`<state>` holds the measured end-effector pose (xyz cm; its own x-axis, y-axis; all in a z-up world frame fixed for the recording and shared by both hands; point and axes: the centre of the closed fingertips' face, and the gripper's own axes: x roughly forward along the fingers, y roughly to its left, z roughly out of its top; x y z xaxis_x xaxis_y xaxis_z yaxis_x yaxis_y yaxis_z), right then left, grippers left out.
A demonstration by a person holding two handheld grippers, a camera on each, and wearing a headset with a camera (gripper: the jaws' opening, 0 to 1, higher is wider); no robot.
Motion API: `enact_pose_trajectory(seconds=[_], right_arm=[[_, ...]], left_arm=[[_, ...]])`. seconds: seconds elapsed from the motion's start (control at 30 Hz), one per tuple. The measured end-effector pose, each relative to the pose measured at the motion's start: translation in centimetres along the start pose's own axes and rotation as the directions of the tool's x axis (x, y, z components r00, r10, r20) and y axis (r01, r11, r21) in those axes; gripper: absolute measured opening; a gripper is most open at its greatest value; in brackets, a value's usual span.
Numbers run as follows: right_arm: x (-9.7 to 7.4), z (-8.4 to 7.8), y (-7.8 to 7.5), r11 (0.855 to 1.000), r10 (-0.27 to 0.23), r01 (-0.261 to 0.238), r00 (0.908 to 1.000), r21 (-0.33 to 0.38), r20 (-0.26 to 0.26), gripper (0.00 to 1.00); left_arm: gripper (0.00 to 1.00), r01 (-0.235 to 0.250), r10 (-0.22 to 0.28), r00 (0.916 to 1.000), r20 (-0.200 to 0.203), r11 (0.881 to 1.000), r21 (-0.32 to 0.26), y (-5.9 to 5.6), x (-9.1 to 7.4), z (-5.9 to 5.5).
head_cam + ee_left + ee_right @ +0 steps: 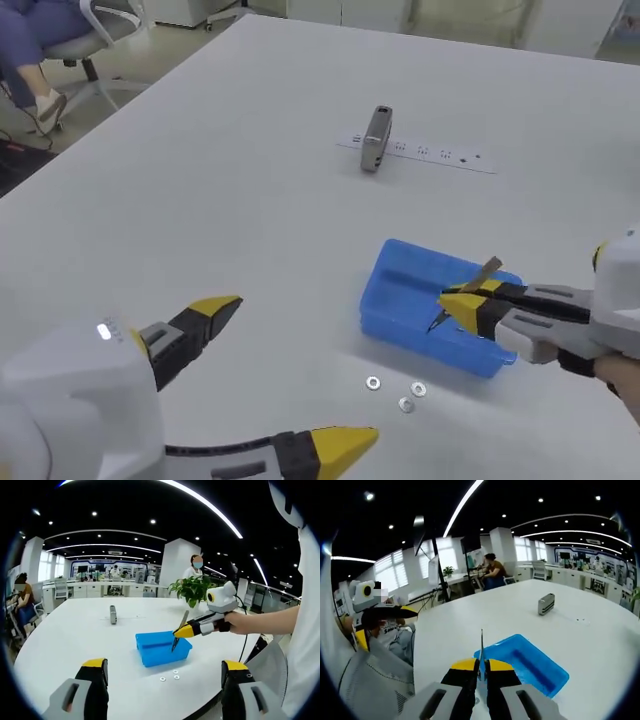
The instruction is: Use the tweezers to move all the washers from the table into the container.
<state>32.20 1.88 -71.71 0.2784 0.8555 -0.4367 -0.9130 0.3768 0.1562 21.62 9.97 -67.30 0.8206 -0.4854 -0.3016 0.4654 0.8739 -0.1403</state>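
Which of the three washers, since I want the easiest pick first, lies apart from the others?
The leftmost washer in the head view, just in front of the blue container; the other two washers lie close together to its right.

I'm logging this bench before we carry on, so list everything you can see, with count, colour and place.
table: one, white, under everything
container: one, blue, right of centre on the table
washers: three, silvery, on the table just in front of the container
tweezers: one pair, metallic, tips pointing down over the container
metal block: one, grey, far side of the table, lying across the strip
strip: one, white with small dark marks, under the block
office chair: one, pale, beyond the table's far left corner, a person seated there
left gripper: yellow-tipped jaws open, near left
right gripper: yellow-tipped jaws shut on the tweezers, right side
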Motion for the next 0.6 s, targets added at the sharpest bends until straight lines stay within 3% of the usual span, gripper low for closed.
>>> enact_pose_trajectory(seconds=[0.2,0.3,0.6], right_arm=[[1.0,-2.9,0.9,0.998,0.041,-0.038,0.9978,0.051,-0.053,0.03],[1.3,-4.4,1.0,0.992,0.048,-0.038,0.9955,0.118,-0.081,0.03],[1.6,-5.6,0.7,0.993,0.032,-0.019,0.9935,0.119,-0.109,0.03]], left_arm=[[0.96,0.000,0.000,1.0000,-0.003,1.000,-0.002,0.0,-0.1,-0.1],[0.96,-0.001,0.001,1.0000,-0.004,1.000,-0.002,0.0,-0.1,-0.2],[0.96,-0.006,0.006,0.9999,-0.010,1.000,-0.004,0.3,-0.2,-0.4]])
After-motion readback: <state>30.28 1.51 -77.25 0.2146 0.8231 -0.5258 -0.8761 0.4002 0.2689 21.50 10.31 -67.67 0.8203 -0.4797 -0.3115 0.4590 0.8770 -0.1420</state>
